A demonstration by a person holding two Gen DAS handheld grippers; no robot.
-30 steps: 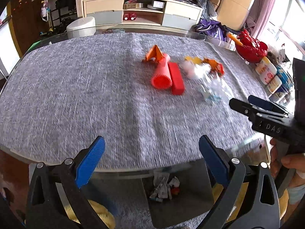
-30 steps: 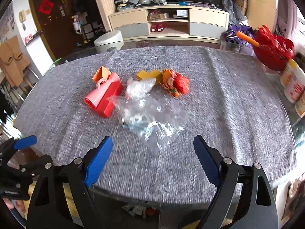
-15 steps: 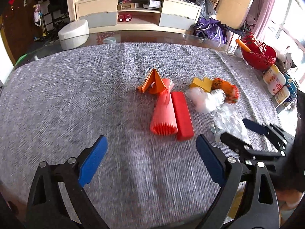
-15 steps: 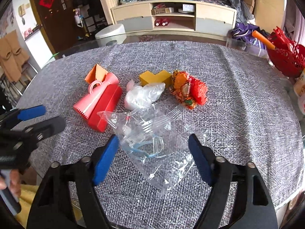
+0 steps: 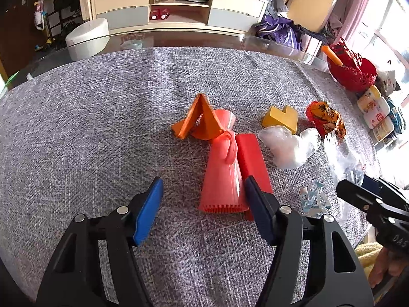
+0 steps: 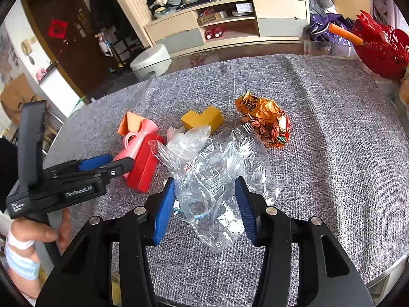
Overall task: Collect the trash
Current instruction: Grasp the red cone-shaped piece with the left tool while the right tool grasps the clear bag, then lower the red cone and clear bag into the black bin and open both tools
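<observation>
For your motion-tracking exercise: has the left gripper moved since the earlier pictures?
Yes. The left gripper has closed in on the pink ribbed plastic cone lying on the grey woven tablecloth, its jaws closing.

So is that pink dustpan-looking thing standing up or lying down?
Lying down. The pink dustpan rests flat on the grey cloth, comb edge towards the camera, beside a red block.

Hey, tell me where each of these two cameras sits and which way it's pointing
Left wrist: on the left gripper, looking down across the grey cloth at the pink dustpan; its closing jaws flank the dustpan's near end; the right gripper shows at right.
Right wrist: on the right gripper, angled down at the clear plastic bag, which lies between its closing jaws; the left gripper and a hand show at left.
Shared: dustpan, yellow block, crumpled orange wrapper, red basket.
</observation>
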